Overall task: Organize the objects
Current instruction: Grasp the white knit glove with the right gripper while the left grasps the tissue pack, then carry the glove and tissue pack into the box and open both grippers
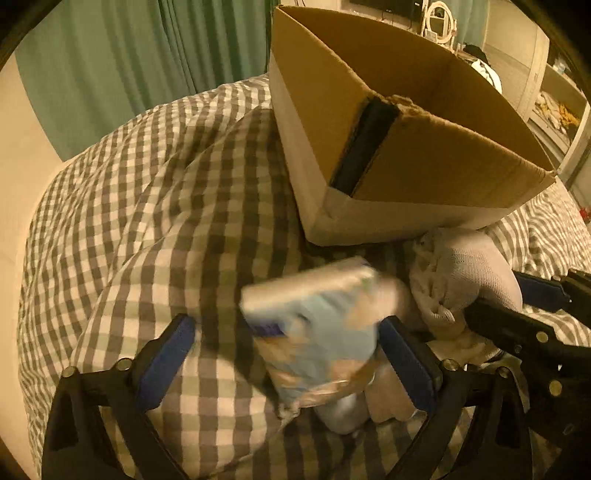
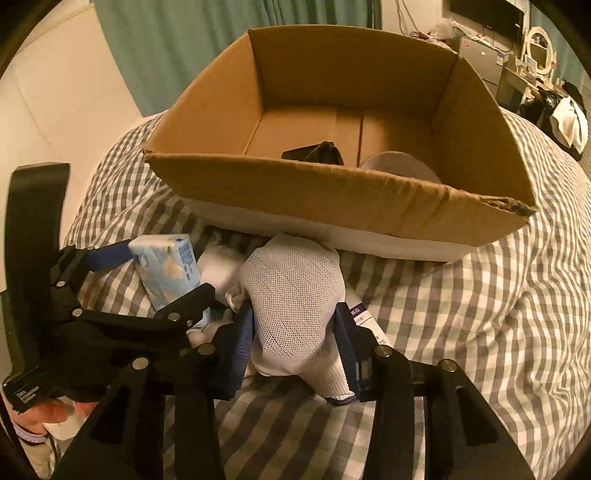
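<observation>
socks pinched by right gripper, left gripper spread

— A bedroom in a home, plainly. Grey-and-white checked duvet across a bed, green curtains behind.

— Anything else pointing that way?

— A padded cream headboard at the left. Farther off, a dressing table with a round white mirror, a dark screen on the wall, clothes draped over something.

— And the shelving?

— Open shelves with folded things.
</observation>
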